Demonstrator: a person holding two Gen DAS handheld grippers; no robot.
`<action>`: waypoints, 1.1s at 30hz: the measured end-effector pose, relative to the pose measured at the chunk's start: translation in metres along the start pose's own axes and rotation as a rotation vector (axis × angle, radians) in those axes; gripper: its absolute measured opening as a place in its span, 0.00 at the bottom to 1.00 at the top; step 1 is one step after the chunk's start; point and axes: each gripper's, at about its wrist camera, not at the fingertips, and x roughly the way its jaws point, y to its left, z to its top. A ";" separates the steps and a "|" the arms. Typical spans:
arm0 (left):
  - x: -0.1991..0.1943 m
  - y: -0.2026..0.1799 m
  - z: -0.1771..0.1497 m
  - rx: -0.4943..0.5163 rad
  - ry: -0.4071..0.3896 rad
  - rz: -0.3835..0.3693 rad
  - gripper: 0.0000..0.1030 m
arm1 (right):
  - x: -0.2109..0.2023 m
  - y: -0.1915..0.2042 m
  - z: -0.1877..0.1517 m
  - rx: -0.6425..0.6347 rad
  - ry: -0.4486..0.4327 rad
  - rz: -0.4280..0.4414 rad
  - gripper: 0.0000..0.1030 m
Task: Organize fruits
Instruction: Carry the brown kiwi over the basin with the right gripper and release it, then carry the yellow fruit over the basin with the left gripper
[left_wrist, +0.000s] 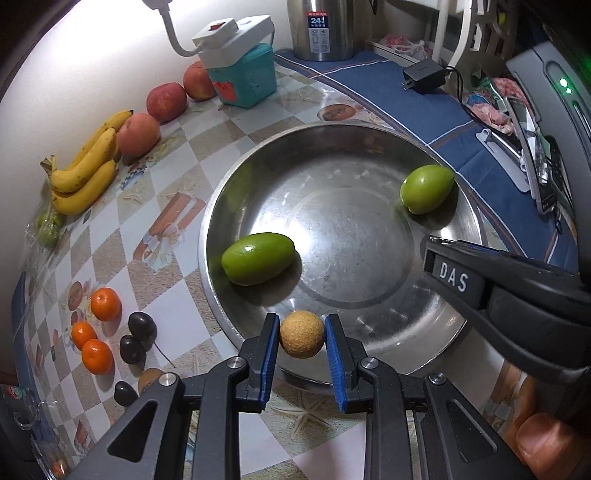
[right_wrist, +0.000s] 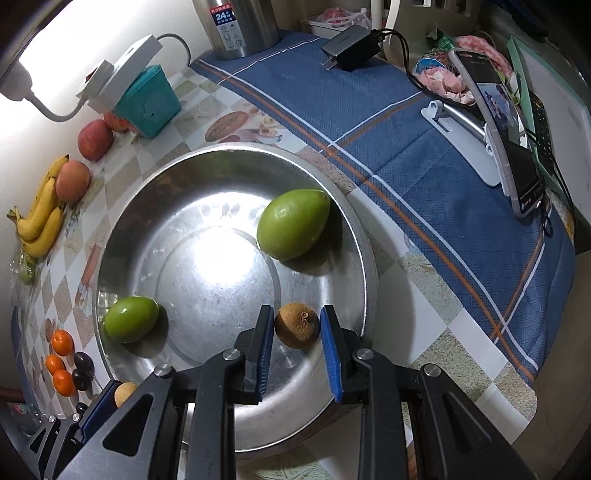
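A steel basin (left_wrist: 258, 155) (right_wrist: 155, 184) holds two green fruits (left_wrist: 258, 258) (left_wrist: 426, 188), which also show in the right wrist view (right_wrist: 131, 319) (right_wrist: 293, 223). My left gripper (left_wrist: 302, 338) is shut on a tan longan (left_wrist: 302, 339) over the basin's near rim; that longan shows in the right wrist view (right_wrist: 125, 393). My right gripper (right_wrist: 296, 326) is shut on a brown longan (right_wrist: 296, 325) above the basin's near right part. Its body (left_wrist: 498, 295) enters the left wrist view from the right.
On the tablecloth left of the basin lie bananas (left_wrist: 85, 170), peaches and apples (left_wrist: 166, 101), tangerines (left_wrist: 105, 304), dark plums (left_wrist: 142, 325) and another longan (left_wrist: 149, 378). A teal box (left_wrist: 245, 74), a steel flask (left_wrist: 321, 29), a charger (left_wrist: 424, 77) and a phone on a stand (right_wrist: 502, 129) stand behind.
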 end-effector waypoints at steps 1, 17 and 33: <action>0.000 -0.001 0.000 0.002 0.001 0.000 0.27 | 0.000 0.000 0.000 -0.002 0.001 -0.002 0.26; -0.014 0.004 0.005 -0.012 -0.029 0.007 0.48 | 0.001 0.008 0.003 -0.028 0.007 -0.013 0.29; -0.027 0.010 0.006 -0.037 -0.075 0.082 0.77 | -0.027 0.011 0.008 -0.014 -0.127 0.008 0.52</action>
